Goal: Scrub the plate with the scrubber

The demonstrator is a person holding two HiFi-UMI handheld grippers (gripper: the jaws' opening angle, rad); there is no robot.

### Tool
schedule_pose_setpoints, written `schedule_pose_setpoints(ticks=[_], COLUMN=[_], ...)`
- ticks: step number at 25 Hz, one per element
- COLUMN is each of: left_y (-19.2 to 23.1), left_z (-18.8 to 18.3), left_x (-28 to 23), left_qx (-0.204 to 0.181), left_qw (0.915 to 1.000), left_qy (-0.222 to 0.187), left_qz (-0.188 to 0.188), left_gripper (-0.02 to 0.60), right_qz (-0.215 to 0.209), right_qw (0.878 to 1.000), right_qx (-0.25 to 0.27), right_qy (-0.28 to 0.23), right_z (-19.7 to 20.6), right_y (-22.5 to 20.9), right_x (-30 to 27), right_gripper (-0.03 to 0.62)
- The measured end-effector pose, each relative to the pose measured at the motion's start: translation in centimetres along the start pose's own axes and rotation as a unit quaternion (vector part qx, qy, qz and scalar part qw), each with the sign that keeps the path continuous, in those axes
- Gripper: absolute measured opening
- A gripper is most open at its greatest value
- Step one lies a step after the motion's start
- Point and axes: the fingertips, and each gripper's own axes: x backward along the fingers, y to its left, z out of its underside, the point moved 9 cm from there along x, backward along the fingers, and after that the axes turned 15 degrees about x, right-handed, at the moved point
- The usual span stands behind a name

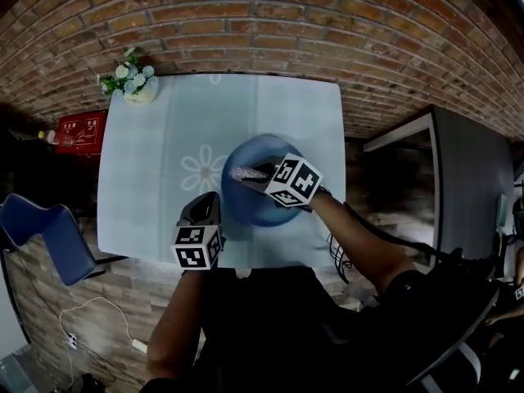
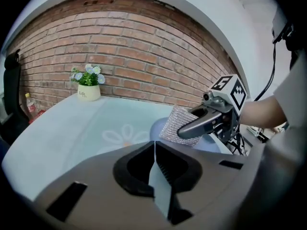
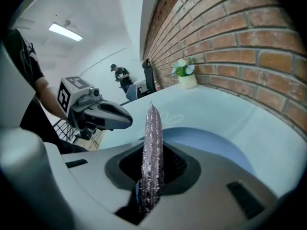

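Grips the scrubber [image 3: 152,143] edge-on in the right claw [image 3: 151,176], with the blue plate [image 1: 250,207] just under its tips. Holds the left claw [image 2: 156,176] closed on nothing beside the plate's near rim, apparently not touching. Could shove the unheld plate across the table [image 1: 147,178] under pressure.

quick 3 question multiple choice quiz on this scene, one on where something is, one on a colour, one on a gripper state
1. Where on the table does the flower pot stand?
A) far left corner
B) near right corner
C) on the plate

2. What colour is the plate?
A) white
B) blue
C) red

3. The fingers of the right gripper are:
A) wide apart, empty
B) shut on the scrubber
C) shut on the plate's rim

Answers:
1 A: the head view shows it at the far left corner.
2 B: it is blue in every view.
3 B: the right gripper view shows the silvery scrubber pinched edge-on between the fingers.
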Motion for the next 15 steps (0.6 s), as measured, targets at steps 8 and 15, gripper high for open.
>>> schedule_pose_setpoints(ticks=[8, 15], left_y=[0.7, 1.2], left_z=[1.7, 1.9], left_x=[-2.3, -2.8], left_qx=[0.011, 0.027], left_qw=[0.9992, 0.9986], left_qy=[0.034, 0.045], left_qz=[-0.016, -0.003], left_gripper=[0.015, 0.048], right_qz=[-0.102, -0.091], right_qw=[0.993, 0.994], right_qx=[0.033, 0.027], right_qy=[0.042, 0.056], right_z=[0.4, 0.4], right_y=[-0.4, -2.9], right_x=[-3.1, -3.8], right_gripper=[0.060, 0.063])
